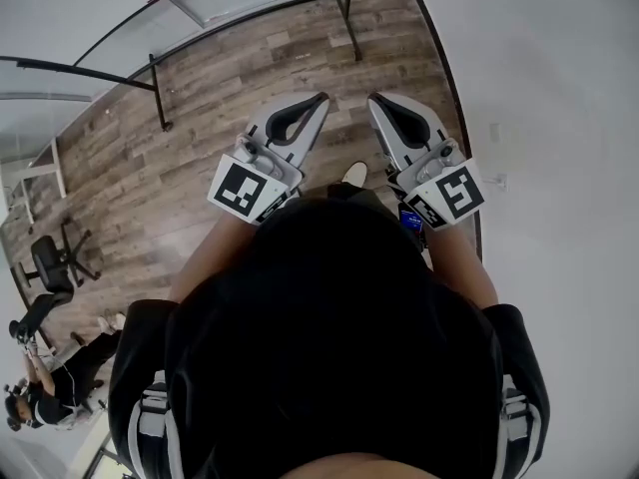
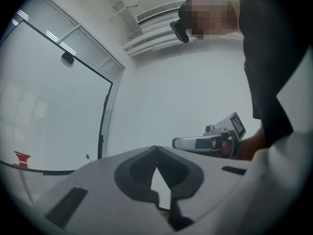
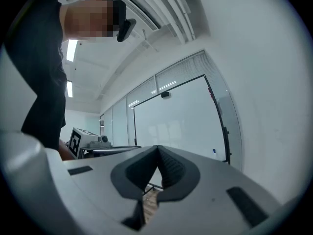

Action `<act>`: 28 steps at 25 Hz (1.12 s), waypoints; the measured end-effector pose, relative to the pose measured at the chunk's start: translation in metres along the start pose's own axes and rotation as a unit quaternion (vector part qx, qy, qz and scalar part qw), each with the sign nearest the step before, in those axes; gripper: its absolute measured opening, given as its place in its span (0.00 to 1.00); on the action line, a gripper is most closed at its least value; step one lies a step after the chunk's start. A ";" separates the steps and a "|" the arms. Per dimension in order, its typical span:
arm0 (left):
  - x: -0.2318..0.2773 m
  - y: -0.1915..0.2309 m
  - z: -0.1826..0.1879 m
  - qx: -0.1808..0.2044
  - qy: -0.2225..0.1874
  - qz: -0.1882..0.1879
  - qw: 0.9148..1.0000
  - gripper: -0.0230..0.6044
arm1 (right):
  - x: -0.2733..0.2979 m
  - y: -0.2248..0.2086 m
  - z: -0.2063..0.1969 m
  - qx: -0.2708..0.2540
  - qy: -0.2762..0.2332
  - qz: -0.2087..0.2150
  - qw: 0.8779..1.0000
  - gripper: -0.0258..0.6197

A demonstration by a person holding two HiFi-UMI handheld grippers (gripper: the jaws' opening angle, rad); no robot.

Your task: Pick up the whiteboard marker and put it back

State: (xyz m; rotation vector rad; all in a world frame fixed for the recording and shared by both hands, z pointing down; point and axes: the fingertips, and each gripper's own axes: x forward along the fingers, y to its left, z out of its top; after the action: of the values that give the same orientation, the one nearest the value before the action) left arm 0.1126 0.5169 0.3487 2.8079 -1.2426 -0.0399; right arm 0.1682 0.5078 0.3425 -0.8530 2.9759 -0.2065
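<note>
A large whiteboard (image 3: pixel 171 126) on a black stand fills the wall ahead; it also shows in the left gripper view (image 2: pixel 54 106). A small blue object (image 3: pixel 213 151), too small to tell for certain as the marker, sits by the board's right frame, and shows again as a blue speck (image 2: pixel 87 157). A red item (image 2: pixel 22 158) is on the board's lower left. My left gripper (image 1: pixel 321 96) and right gripper (image 1: pixel 374 98) are held level side by side in front of me, over the floor. Both are shut with nothing between the pads.
The whiteboard stand's black legs (image 1: pixel 160 93) rest on the wooden floor (image 1: pixel 200 168). A white wall (image 1: pixel 559 118) runs along the right. An office chair (image 1: pixel 55 262) and a seated person (image 1: pixel 50 387) are at the lower left.
</note>
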 end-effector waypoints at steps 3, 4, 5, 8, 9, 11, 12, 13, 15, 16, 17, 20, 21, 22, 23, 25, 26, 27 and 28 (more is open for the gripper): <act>0.024 -0.005 0.003 0.002 -0.004 -0.001 1.000 0.04 | -0.004 -0.020 0.001 -0.010 0.010 0.007 1.000 0.04; 0.032 -0.007 0.003 0.003 -0.004 0.001 1.000 0.04 | -0.007 -0.027 0.002 -0.012 0.011 0.010 1.000 0.04; 0.039 -0.008 0.003 0.003 -0.004 0.004 1.000 0.04 | -0.009 -0.034 0.003 -0.013 0.010 0.015 1.000 0.04; 0.056 -0.013 0.003 0.004 -0.004 0.014 1.000 0.04 | -0.017 -0.049 0.004 -0.023 0.008 0.029 0.999 0.04; 0.060 -0.014 0.003 0.004 -0.004 0.017 1.000 0.04 | -0.019 -0.053 0.005 -0.025 0.008 0.033 0.999 0.04; 0.069 -0.014 0.005 0.007 -0.004 0.024 1.000 0.04 | -0.019 -0.062 0.006 -0.022 0.008 0.043 0.999 0.04; 0.073 -0.012 0.006 0.007 -0.004 0.027 1.000 0.04 | -0.017 -0.066 0.007 -0.020 0.008 0.048 0.999 0.04; 0.075 -0.009 0.006 0.007 -0.004 0.030 1.000 0.04 | -0.015 -0.070 0.008 -0.019 0.009 0.053 0.998 0.04; 0.078 -0.003 0.007 0.006 -0.004 0.036 0.999 0.04 | -0.008 -0.074 0.008 -0.021 0.012 0.061 0.998 0.04; 0.079 0.001 0.007 0.005 -0.005 0.038 0.999 0.04 | -0.004 -0.075 0.008 -0.022 0.013 0.064 0.998 0.04; 0.079 0.005 0.007 0.005 -0.006 0.041 0.999 0.04 | 0.001 -0.076 0.009 -0.023 0.014 0.067 0.997 0.04; 0.083 0.021 0.005 0.004 -0.009 0.049 0.999 0.04 | 0.015 -0.083 0.006 -0.027 0.019 0.072 0.997 0.04; 0.085 0.027 0.004 0.005 -0.010 0.049 0.999 0.04 | 0.021 -0.087 0.005 -0.028 0.020 0.073 0.997 0.04; 0.088 0.034 0.003 0.006 -0.011 0.049 0.999 0.04 | 0.027 -0.090 0.005 -0.029 0.021 0.074 0.997 0.04; 0.091 0.040 0.003 0.007 -0.012 0.048 0.999 0.04 | 0.033 -0.094 0.005 -0.029 0.020 0.074 0.997 0.04; 0.099 0.055 0.005 0.007 -0.015 0.043 0.999 0.04 | 0.046 -0.102 0.008 -0.032 0.020 0.074 0.997 0.04; 0.102 0.063 0.005 0.007 -0.016 0.041 0.999 0.04 | 0.053 -0.107 0.009 -0.033 0.021 0.073 0.997 0.04; 0.105 0.071 0.006 0.008 -0.017 0.038 0.999 0.04 | 0.060 -0.111 0.009 -0.035 0.022 0.071 0.997 0.04; 0.108 0.078 0.007 0.010 -0.018 0.034 0.999 0.04 | 0.067 -0.115 0.010 -0.036 0.022 0.069 0.997 0.04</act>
State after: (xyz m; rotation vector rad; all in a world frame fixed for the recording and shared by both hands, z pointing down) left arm 0.1272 0.3841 0.3481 2.7901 -1.3538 -0.0741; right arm 0.1726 0.3748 0.3489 -0.6549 3.0860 -0.1146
